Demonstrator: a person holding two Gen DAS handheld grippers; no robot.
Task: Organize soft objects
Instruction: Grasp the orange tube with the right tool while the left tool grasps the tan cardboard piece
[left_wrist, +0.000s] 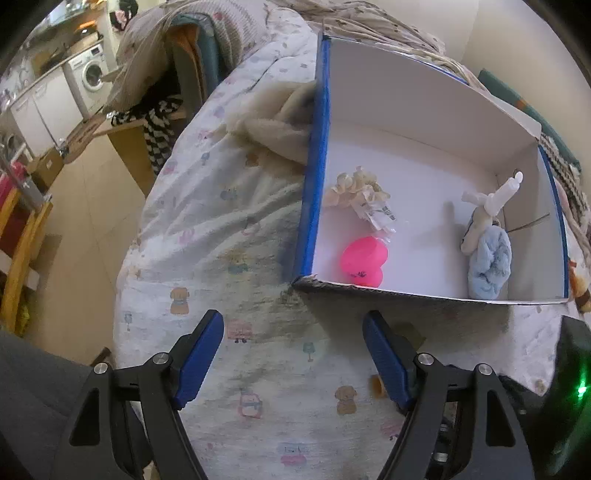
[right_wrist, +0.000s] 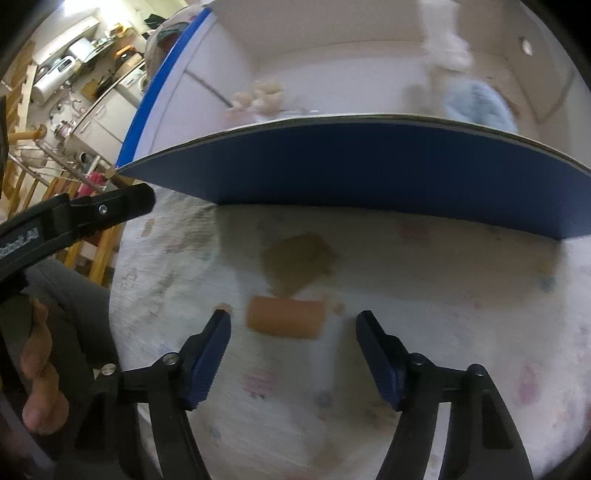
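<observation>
Bedding (left_wrist: 207, 221) of quilted white cloth with small printed animals spreads under both tools, rumpled and soft, falling away at its left edge to a bare tiled floor (left_wrist: 85, 206); a blue-sided cardboard box (left_wrist: 317, 155) sits on it at the far right, its top open, white inside, its near wall low and straight; inside lie a cream ruffled scrunchie (left_wrist: 356, 188) with a paper tag at the left, a smooth pink heart-shaped toy (left_wrist: 364, 260) against the near wall, and a fluffy pale blue roll (left_wrist: 489, 260) with a small cream plush figure (left_wrist: 480, 219) leaning on it at the right; much of the box floor between them is bare; a cream fleece cloth (left_wrist: 273, 122) bunches against the box's left wall outside; the left gripper (left_wrist: 293, 356) hangs over the quilt just short of the box's near wall, its jaws wide apart and empty; the right gripper (right_wrist: 291, 350) likewise stands well open, holding nothing, with a blurred orange-tan soft cylinder (right_wrist: 284, 321) lying on the quilt just beyond and between its tips, short of the box's near blue wall; a hand (right_wrist: 40, 369) grips the left tool's handle at the left edge.
</observation>
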